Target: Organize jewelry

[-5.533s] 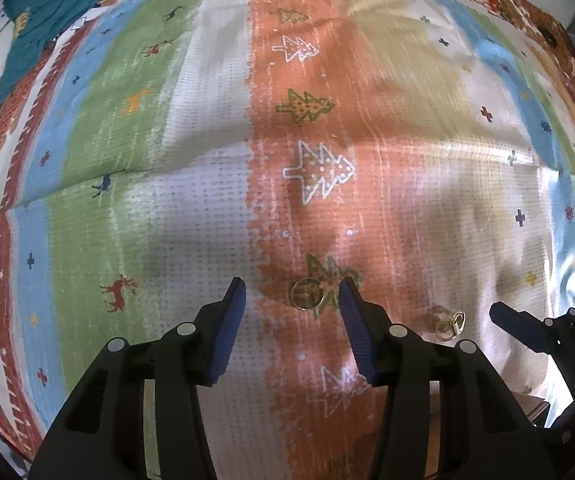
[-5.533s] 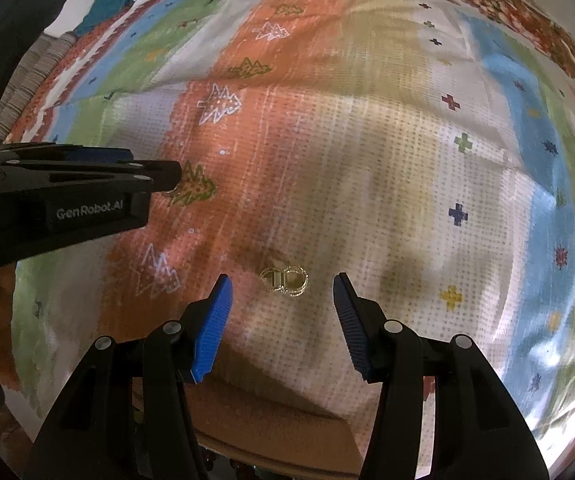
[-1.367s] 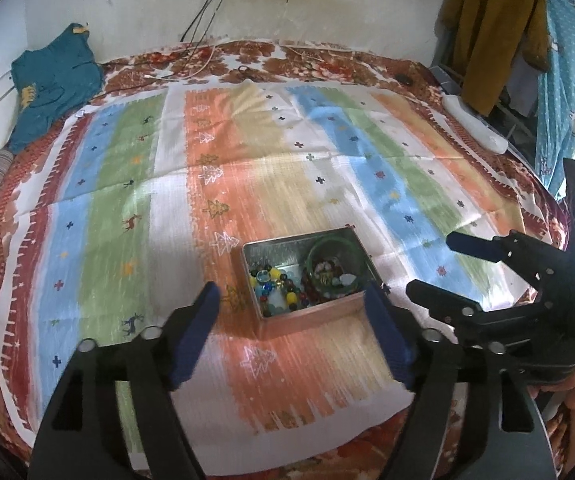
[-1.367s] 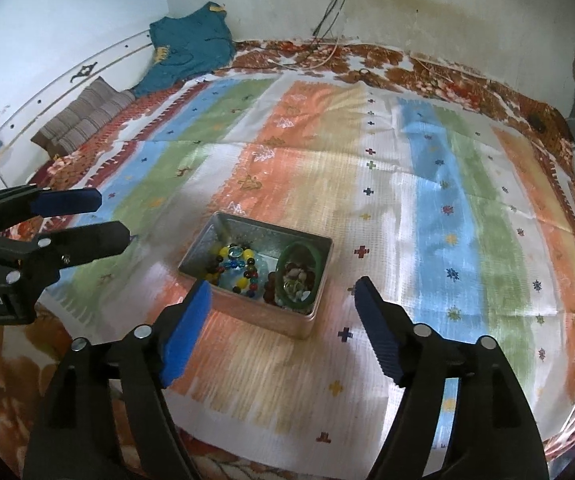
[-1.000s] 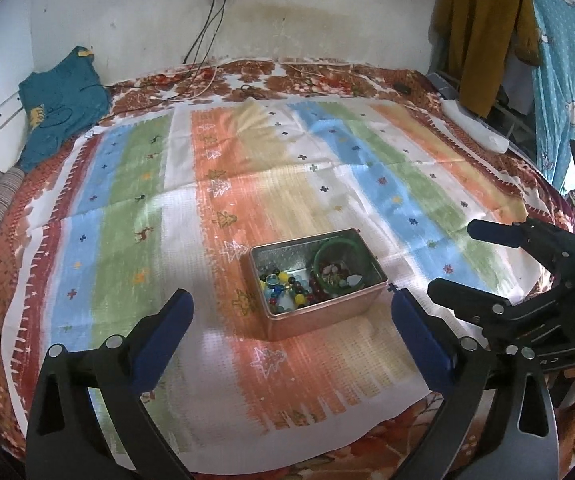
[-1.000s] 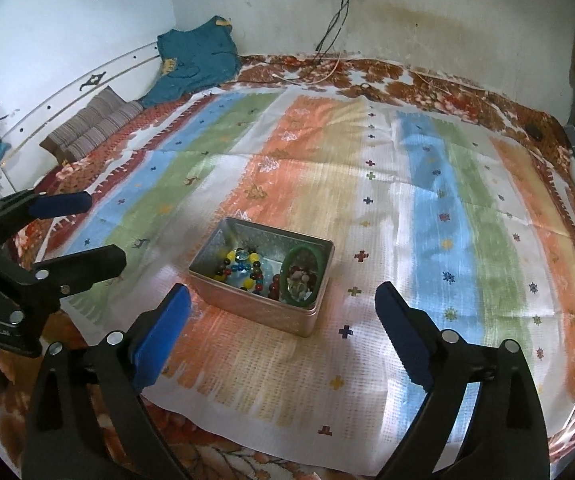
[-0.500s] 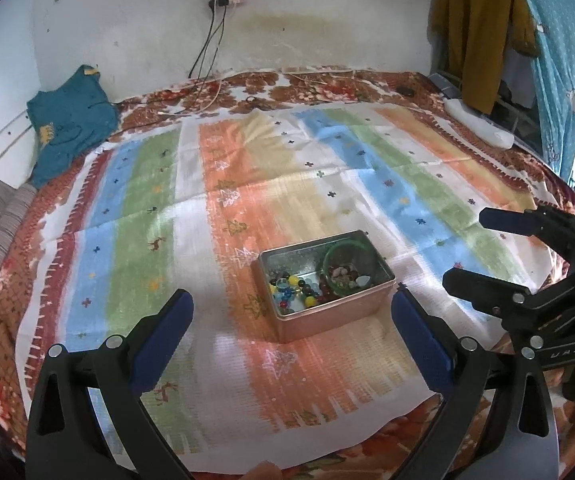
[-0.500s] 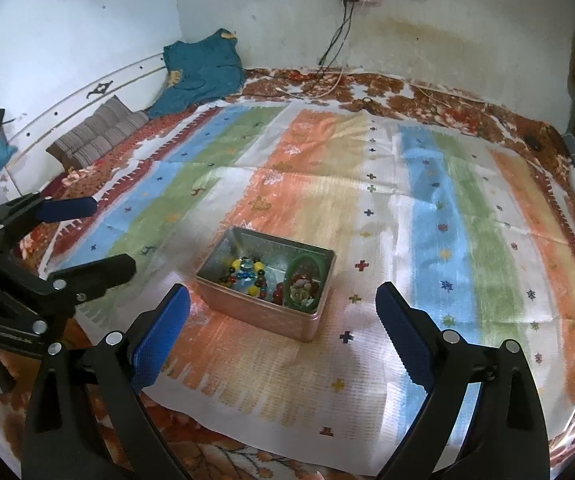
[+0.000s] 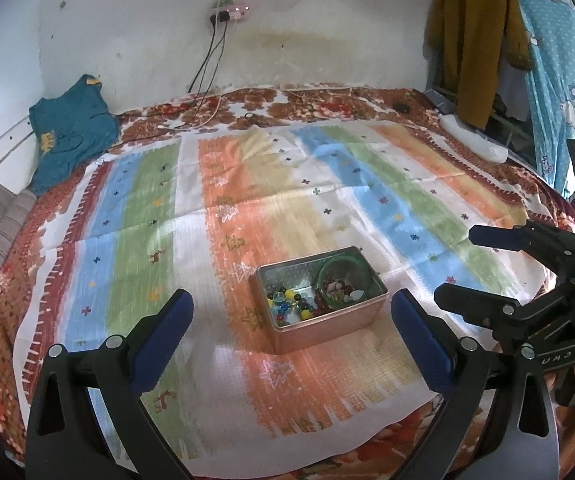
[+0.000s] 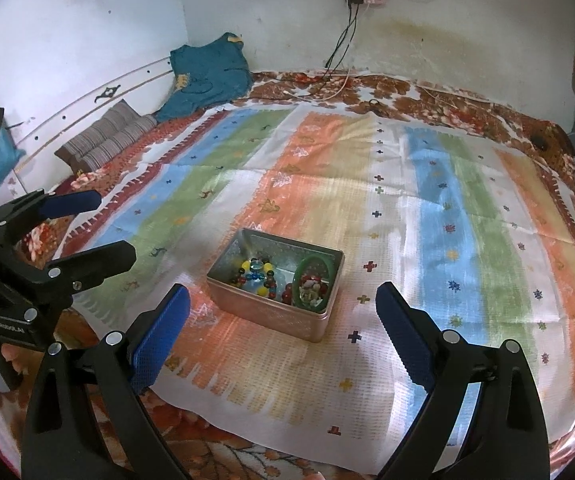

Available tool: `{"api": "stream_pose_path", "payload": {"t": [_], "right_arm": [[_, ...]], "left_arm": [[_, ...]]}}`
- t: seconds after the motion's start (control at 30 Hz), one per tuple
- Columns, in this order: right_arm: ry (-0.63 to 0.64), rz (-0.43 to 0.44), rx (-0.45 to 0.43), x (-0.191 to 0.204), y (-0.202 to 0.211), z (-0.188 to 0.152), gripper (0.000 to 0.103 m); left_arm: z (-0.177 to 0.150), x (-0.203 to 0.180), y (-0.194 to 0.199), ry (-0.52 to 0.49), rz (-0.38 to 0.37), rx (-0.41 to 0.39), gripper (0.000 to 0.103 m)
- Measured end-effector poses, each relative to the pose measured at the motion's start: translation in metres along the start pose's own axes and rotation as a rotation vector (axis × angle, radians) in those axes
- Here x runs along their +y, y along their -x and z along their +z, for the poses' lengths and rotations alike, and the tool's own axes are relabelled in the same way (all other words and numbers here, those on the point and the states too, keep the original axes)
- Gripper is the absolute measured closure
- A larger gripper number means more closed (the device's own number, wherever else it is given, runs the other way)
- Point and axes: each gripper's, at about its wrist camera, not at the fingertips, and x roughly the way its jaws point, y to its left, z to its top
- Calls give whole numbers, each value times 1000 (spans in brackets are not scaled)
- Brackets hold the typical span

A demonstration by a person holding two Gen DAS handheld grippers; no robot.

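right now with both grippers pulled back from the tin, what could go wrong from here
1. The metal tin has no lid and stands on a soft striped cloth over bedding; a press nearby could tip it and spill the beads.
2. The green bangle leans against the tin's inner wall, so it may slide or pop out if the tin is nudged.
3. The left gripper and right gripper are both open and close together; they could bump each other.
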Motion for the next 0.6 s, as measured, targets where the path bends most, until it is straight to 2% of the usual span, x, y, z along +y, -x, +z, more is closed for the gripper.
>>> {"api": "stream_pose_path", "payload": {"t": [0.6], "right_arm": [[4,3,-40,3,8,-2,6]], "left_arm": [[1,-3,7,-7,9,-27,6]]}}
